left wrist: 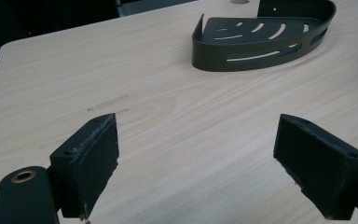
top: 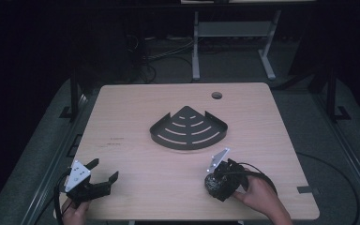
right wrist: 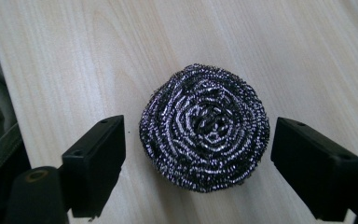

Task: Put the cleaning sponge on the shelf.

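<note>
Pale wooden table (top: 136,159), dark surroundings. Steel scourer (right wrist: 204,127) on table, between spread, non-touching jaws of right gripper (right wrist: 198,161): ungrasped. Left gripper (left wrist: 196,161) open, idle. Corner caddy (top: 189,127) empty; transfer pending.

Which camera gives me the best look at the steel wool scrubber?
The right gripper view: the steel wool scrubber lies on the table, seen close from above, its coils sharp. In the high view the scrubber is a small dark lump beside the right gripper.

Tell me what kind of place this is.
Probably a dim lab or workshop recording station: a bare light wooden table on grey carpet, loose cables and a white metal desk frame behind it, a hand-held gripper ready.
</note>
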`<control>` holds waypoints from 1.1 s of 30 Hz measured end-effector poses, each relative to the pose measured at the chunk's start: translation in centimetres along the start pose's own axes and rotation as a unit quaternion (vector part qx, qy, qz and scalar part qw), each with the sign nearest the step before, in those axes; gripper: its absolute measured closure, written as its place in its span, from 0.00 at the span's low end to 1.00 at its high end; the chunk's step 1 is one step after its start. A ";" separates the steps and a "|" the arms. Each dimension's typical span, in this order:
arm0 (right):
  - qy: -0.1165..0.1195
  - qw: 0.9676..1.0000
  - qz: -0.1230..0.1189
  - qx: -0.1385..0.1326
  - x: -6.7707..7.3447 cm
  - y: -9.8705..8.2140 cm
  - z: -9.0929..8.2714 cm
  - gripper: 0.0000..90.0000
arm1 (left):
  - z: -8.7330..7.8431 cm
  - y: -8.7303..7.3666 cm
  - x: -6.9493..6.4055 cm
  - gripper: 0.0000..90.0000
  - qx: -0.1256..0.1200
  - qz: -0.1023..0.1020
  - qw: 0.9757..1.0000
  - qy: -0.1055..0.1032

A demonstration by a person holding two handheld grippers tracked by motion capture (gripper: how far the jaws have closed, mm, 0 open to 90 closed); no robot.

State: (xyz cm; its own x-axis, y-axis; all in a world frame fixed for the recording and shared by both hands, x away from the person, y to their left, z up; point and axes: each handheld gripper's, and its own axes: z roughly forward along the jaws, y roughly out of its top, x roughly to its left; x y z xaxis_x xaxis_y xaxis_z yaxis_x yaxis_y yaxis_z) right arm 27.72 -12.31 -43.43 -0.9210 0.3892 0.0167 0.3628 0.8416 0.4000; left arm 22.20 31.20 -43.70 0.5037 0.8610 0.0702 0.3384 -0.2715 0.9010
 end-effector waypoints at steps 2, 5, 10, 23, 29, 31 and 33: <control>0.002 1.000 -0.003 0.004 0.0 0.1 0.2 0.21 | 0.0 0.0 0.0 0.15 0.000 0.001 1.000 0.000; -0.001 1.000 -0.002 0.011 -0.1 0.3 0.5 0.22 | 0.0 0.0 0.0 0.15 -0.001 0.000 1.000 0.000; -0.002 1.000 -0.005 0.019 -0.1 0.4 0.7 0.25 | -0.1 0.0 0.0 0.15 -0.002 0.001 1.000 0.000; -0.008 1.000 -0.007 0.029 0.0 0.9 0.8 0.33 | -0.1 0.0 0.0 0.15 -0.003 -0.001 1.000 0.003; -0.010 1.000 -0.013 0.020 0.1 1.4 0.3 0.34 | -0.1 0.0 0.0 0.15 -0.002 -0.001 1.000 0.001; -0.011 1.000 -0.014 0.020 0.0 1.5 0.2 0.34 | -0.1 0.0 0.0 0.15 -0.003 -0.002 1.000 -0.001; -0.010 1.000 -0.016 0.020 -0.2 1.7 0.1 0.34 | -0.1 0.0 -0.1 0.15 -0.001 0.000 1.000 -0.001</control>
State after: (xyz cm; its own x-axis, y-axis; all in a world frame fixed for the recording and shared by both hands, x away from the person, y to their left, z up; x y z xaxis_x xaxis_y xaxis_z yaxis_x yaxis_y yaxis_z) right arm 28.50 -10.96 -42.83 -0.9296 0.3683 -0.0151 0.3383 0.8686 0.3622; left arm 22.11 31.18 -43.63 0.5050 0.8603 0.0702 0.3364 -0.2711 0.9019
